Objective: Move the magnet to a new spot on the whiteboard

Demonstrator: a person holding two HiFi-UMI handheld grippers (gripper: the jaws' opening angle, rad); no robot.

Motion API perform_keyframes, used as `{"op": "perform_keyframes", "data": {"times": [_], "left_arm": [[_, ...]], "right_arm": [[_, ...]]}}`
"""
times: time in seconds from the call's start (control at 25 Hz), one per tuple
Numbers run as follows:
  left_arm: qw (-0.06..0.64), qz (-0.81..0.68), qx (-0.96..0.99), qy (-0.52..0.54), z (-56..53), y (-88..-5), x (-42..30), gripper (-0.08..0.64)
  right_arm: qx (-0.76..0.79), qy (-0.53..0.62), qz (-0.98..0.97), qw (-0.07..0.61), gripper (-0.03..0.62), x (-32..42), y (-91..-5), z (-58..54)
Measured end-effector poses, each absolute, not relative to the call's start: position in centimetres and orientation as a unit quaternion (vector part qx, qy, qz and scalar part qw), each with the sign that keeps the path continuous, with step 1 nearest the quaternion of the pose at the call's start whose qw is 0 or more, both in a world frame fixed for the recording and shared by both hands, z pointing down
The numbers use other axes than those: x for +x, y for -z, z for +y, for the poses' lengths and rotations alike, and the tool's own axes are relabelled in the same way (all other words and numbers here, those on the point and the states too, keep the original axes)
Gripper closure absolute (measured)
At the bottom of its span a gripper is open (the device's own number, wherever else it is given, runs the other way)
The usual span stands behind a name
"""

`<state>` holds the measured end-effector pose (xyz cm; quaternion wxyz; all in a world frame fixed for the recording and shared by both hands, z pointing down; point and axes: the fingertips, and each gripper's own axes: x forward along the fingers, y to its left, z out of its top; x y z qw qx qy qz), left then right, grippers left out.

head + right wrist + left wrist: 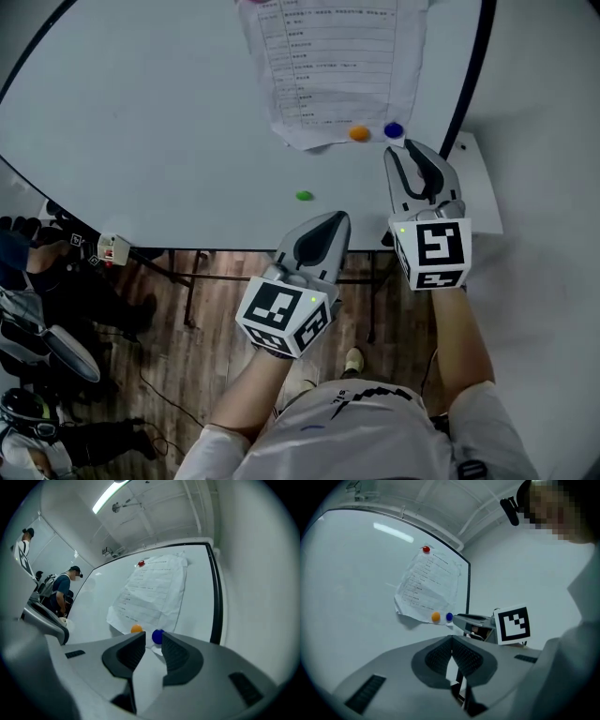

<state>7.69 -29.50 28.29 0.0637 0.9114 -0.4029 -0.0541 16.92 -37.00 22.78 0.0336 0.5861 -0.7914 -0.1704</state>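
Right gripper (411,155) has its jaws apart with nothing clamped, tips just beside the blue magnet (394,130) on the whiteboard (141,122), probably lined up on it. Left gripper (333,223) is closed and empty, held back out of the way.

Your head camera looks steeply down past the left hand-held gripper (333,218) and right hand-held gripper (410,150) at the whiteboard (141,122). Each gripper camera sits just behind its own jaws, facing the board; the right one is nearer. All three views share the paper sheet (328,66), orange magnet (359,133) and blue magnet (393,130).
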Motion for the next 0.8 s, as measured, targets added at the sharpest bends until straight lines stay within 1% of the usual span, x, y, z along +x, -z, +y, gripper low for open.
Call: {"op": "perform_keyframes", "data": {"times": [0.32, 0.52, 0.72, 0.8], "left_arm": [[0.067, -0.397, 0.914, 0.054, -30.8, -28.5, 7.9, 0.549], [0.072, -0.396, 0.914, 0.049, -31.4, -29.1, 8.0, 0.549], [0.074, -0.399, 0.912, 0.049, -31.5, -29.3, 7.8, 0.549], [0.074, -0.4, 0.912, 0.049, -31.5, -29.5, 7.7, 0.549]], "right_arm": [[0.601, 0.205, -0.768, 0.076, 0.472, 16.9, -22.4, -39.0], [0.606, 0.237, -0.752, 0.106, 0.472, 16.4, -22.3, -39.6], [0.616, 0.243, -0.736, 0.139, 0.472, 16.5, -23.2, -40.4], [0.616, 0.246, -0.735, 0.138, 0.472, 16.6, -23.0, -40.4]]}}
